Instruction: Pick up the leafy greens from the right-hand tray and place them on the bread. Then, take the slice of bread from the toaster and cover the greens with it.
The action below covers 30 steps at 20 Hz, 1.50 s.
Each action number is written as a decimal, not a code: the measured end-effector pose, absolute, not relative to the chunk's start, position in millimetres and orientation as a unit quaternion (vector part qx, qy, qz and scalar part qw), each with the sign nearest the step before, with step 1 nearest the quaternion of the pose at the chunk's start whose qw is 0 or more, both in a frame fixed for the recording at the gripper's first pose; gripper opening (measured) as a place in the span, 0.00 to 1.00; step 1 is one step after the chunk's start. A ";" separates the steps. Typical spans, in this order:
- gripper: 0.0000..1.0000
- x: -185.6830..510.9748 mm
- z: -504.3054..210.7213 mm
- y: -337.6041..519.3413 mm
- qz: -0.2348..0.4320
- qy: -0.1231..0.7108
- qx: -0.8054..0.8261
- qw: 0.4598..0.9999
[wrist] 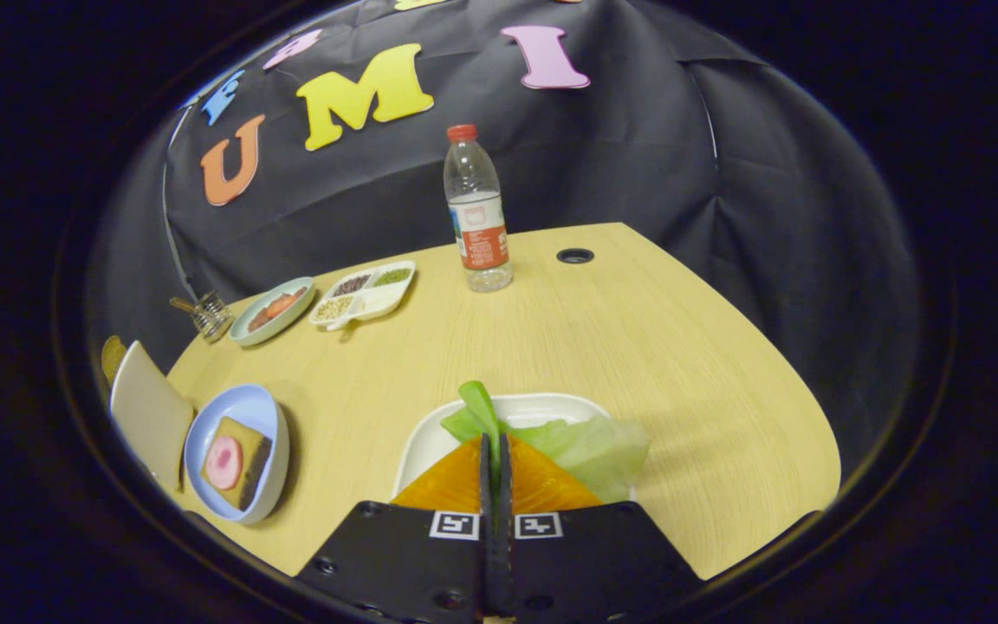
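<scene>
I am looking along the gripper [494, 451], and its two fingers are pressing together over the white shallow tray [551, 404] just ahead of me. A darker green leaf stem [480, 407] is rising right at the fingertips, so I am judging that the fingers are pinching the pale green leafy greens [590, 446], though the contact itself is hidden behind the fingers and I cannot confirm that both are bearing on the leaf. The bulk of the greens is lying to the right of the fingers, spreading across the tray towards its right rim, with its long axis running roughly crosswise to my line of sight.

The relation I am working from is this: the target, a brown-crusted slice of bread [236, 462] with a pink round topping, is sitting on a pale blue round plate [252, 407] well to the left of the fingers and at about the same depth. So the carry, as I am judging it, is calling for a lift and a leftward swing.

Beside that plate, further left, a pale flat panel [151, 414] is standing, cut off by the view; I am guessing it belongs to the toaster, but I cannot make out any second slice.
</scene>
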<state>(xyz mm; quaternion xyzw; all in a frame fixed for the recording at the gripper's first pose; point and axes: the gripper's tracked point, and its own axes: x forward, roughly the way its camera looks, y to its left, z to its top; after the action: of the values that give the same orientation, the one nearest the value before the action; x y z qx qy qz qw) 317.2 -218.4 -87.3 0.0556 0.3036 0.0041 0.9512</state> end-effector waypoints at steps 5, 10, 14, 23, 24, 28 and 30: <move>0.00 312.0 -52.7 -210.3 0.013 0.265 0.074 0.961; 0.00 299.1 -23.5 -190.1 0.032 0.237 0.088 0.967; 0.00 287.5 -3.1 -153.9 0.059 0.223 0.128 0.965; 0.00 282.2 10.8 -58.6 0.077 0.178 0.106 0.975; 0.00 282.9 6.1 -47.4 0.078 0.179 0.097 0.976; 0.00 286.8 -14.0 -12.8 0.073 0.183 0.070 0.978; 0.00 288.9 -23.0 -6.4 0.057 0.176 0.031 0.982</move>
<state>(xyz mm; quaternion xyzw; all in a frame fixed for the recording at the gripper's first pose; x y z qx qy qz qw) 288.9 -6.4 -23.0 0.0310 0.1760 0.0566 0.9823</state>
